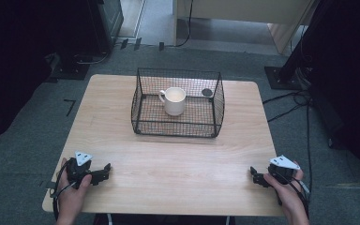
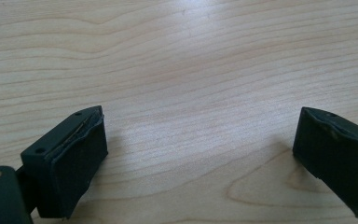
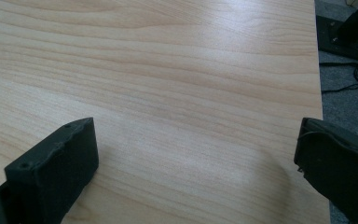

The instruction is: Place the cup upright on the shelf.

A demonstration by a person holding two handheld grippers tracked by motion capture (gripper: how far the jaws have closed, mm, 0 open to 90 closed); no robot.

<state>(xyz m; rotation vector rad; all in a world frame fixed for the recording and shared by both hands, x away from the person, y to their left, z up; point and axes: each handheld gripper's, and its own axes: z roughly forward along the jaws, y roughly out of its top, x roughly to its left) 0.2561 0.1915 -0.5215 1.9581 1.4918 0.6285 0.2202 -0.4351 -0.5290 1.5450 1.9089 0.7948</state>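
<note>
Pale wood grain of the table point(image 2: 177, 70) is seen bare between the widely parted jaws of the left gripper point(image 2: 198, 149) and of the right gripper point(image 3: 196, 158); nothing is held. Beyond the right gripper's outer jaw the table edge drops to grey floor point(image 3: 349, 88). Well ahead of both, a black wire basket point(image 1: 178, 125) holds a white mug point(image 1: 174, 100).

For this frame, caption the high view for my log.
White mug inside wire basket on wooden table; both grippers, left and right, open at near corners.
</note>
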